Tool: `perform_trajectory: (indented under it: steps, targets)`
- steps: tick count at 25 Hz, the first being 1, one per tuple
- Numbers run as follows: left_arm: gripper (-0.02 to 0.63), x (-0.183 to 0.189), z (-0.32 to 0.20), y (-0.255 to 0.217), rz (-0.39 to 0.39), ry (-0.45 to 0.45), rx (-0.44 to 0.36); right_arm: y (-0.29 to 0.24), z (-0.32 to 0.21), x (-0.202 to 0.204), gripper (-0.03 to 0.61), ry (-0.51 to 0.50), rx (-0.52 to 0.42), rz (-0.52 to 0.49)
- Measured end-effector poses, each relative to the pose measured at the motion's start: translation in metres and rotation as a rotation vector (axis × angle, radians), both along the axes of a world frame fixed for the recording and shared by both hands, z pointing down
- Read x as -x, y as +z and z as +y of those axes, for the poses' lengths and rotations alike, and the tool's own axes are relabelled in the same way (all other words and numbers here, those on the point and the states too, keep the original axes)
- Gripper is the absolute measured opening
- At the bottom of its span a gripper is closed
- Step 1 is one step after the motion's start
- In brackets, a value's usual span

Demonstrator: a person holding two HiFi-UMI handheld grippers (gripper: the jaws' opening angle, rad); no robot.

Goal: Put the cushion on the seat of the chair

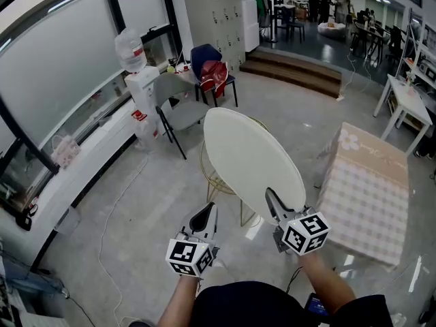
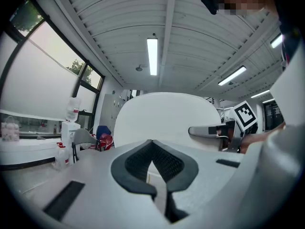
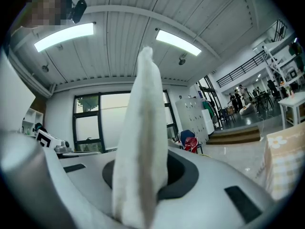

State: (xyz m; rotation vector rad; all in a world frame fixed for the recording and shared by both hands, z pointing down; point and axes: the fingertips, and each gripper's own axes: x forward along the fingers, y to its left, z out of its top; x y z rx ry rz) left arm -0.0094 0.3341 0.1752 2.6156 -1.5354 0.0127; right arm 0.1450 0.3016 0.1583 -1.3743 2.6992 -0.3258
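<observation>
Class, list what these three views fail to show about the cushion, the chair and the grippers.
1. Head view: the seat of the gold wire-framed chair is hidden behind the round white cushion.
2. Right gripper view: the cushion's edge covers the spot where the right gripper pinches it.
3. Head view: the people at the far tables are too small to describe.

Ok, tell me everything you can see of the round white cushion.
The round white cushion is a thin, flat disc with a soft, fleecy-looking surface and a rounded edge. It is held off the floor, tilted, with its broad face towards the camera in the head view. The right tongs are clamped on its near rim and are all that touches it. The left tongs are beside it, apart from it. It hangs over a gold wire-framed chair, which it partly hides.
</observation>
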Motion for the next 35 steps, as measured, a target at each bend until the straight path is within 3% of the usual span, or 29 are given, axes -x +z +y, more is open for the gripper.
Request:
perform_trajectory:
  steps: [12, 35]
  targets:
    - [0.005, -0.011, -0.019, 0.009, -0.001, 0.009, 0.008, 0.010, -0.022, -0.006, 0.066, -0.004, 0.015, -0.002]
    - [0.005, 0.029, -0.134, 0.012, -0.011, 0.001, 0.030, 0.014, -0.140, 0.036, 0.067, -0.006, 0.044, -0.019]
